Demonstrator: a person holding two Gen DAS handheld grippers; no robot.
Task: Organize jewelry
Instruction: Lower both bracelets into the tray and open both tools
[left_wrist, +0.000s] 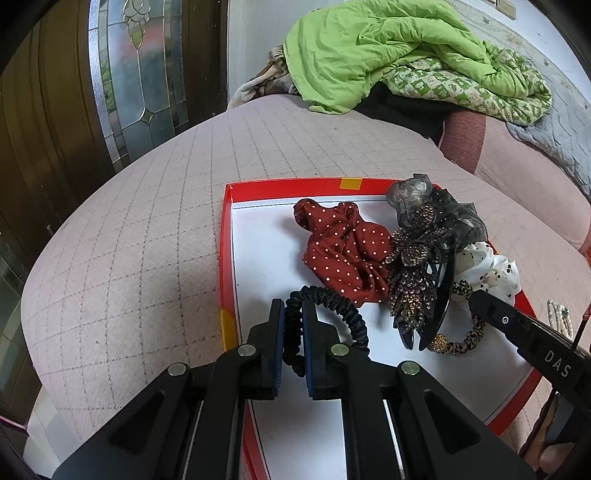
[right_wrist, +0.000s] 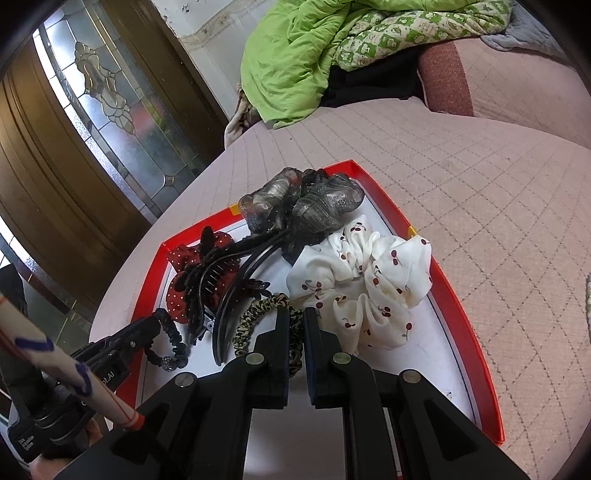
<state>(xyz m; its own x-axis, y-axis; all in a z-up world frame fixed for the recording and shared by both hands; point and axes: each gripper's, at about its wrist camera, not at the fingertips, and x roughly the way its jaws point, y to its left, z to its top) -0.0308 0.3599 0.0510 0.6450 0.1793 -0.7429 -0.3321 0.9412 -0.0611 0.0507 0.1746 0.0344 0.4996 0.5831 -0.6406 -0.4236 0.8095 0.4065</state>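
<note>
The left gripper (left_wrist: 293, 314) is matte black plastic with two flat fingers faced in dark blue pads (left_wrist: 279, 343). Round silver screws (left_wrist: 247, 350) sit at the pivots of its angular linkage arms, which have triangular cut-outs. The right gripper (right_wrist: 295, 321) is built the same way, black with blue-lined fingers and silver pivot screws (right_wrist: 341, 358); from the left wrist view its side bears white letters "DAS". A white sleeve with blue and red stripes (right_wrist: 55, 354) covers the left forearm.
</note>
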